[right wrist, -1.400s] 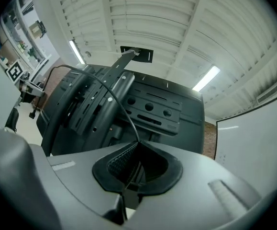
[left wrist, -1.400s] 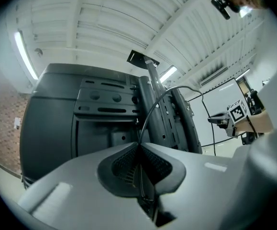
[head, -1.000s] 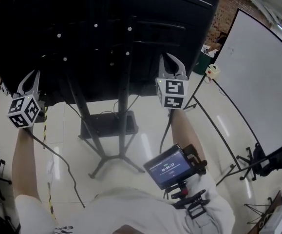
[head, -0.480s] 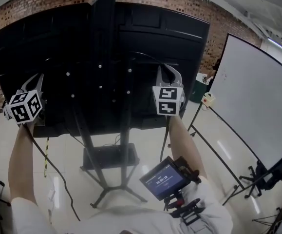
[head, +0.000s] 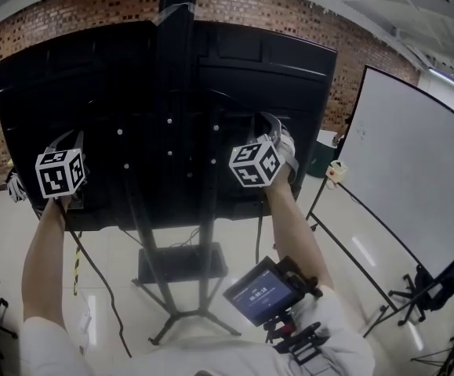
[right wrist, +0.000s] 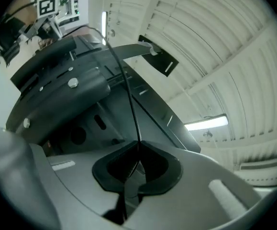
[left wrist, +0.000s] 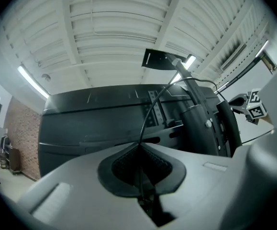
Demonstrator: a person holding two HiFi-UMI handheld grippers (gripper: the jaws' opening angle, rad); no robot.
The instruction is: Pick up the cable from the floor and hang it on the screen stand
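The thin black cable is pinched in both grippers and arcs between them over the upper stand behind the screen. My left gripper is shut on it; in the head view this left gripper is held up at the left of the big black screen. From there the cable trails down to the floor. My right gripper is also shut on the cable and, in the head view, this right gripper is raised right of the stand's pole.
The stand's legs and a black base box lie below on the glossy floor. A whiteboard on thin legs stands at the right. A small display is mounted at the person's chest. Brick wall behind.
Both grippers have risen with the cable, from the screen's lower edge up to mid-height. The head view has tilted up, and the brick wall and the pole's top now show.
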